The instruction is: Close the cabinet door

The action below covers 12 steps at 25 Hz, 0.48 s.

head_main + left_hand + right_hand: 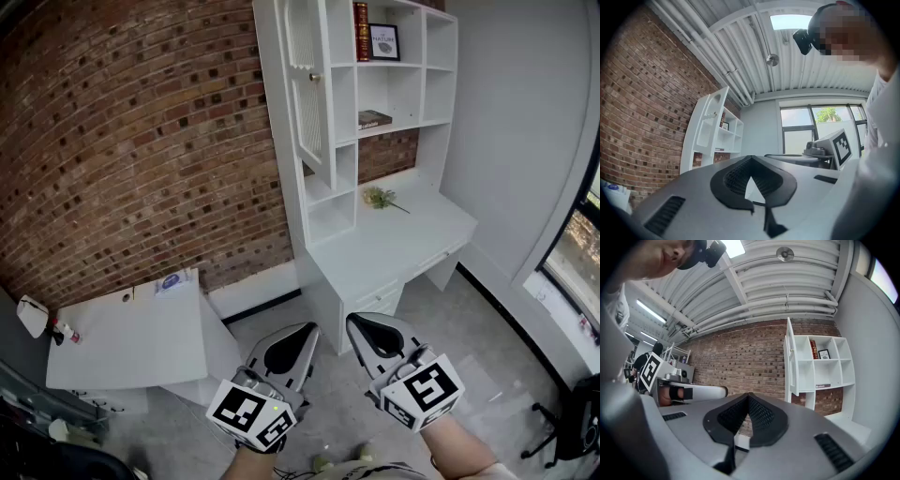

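The door [307,94] stands open at the shelf unit's [433,84] left edge, nothing blocking it. An upright book [361,31], a flat book [373,119] and one frame [384,42] sit on its shelves. One sprig [380,198] lies at the desk's [403,248] back edge. Only the left gripper view shows windows [820,126]. The left gripper [298,339] and right gripper [366,330] are well apart from the door, jaws closed on nothing.

The room was bright and evenly lit. In the left claw view, daylight came through the window [820,129], whose panes were washed pale, and a ceiling light panel [790,21] glared white overhead. In the head view, the white shelf unit [375,141] and tabletop [394,248] carried only faint, soft shadows. Both claw views had black corners and bent straight lines hard, so the brick wall [740,362] bowed. The left claw [750,158] and right claw [749,394], close to their lenses, looked slightly soft.
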Motion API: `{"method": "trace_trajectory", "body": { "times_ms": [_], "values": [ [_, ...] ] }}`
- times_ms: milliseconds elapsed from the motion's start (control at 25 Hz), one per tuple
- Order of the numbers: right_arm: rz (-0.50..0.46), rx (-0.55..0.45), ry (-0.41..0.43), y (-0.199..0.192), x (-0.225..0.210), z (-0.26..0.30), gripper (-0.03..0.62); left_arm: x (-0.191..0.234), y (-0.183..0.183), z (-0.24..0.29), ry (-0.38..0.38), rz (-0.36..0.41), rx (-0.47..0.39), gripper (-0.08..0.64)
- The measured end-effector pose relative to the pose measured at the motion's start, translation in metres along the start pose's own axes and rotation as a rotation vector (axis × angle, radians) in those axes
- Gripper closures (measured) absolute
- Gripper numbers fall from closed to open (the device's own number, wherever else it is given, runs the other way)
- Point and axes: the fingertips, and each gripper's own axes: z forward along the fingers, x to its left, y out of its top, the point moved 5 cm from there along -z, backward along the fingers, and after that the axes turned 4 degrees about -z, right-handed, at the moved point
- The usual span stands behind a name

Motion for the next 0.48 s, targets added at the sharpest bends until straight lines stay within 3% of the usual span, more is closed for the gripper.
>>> {"method": "trace_trajectory", "body": {
  "times_ms": [480],
  "values": [
    [0.02, 0.004, -0.011, -0.002, 0.005, 0.008, 0.575, 0.016, 0.0, -0.009, 0.013, -0.008, 0.001, 0.549]
  ]
}}
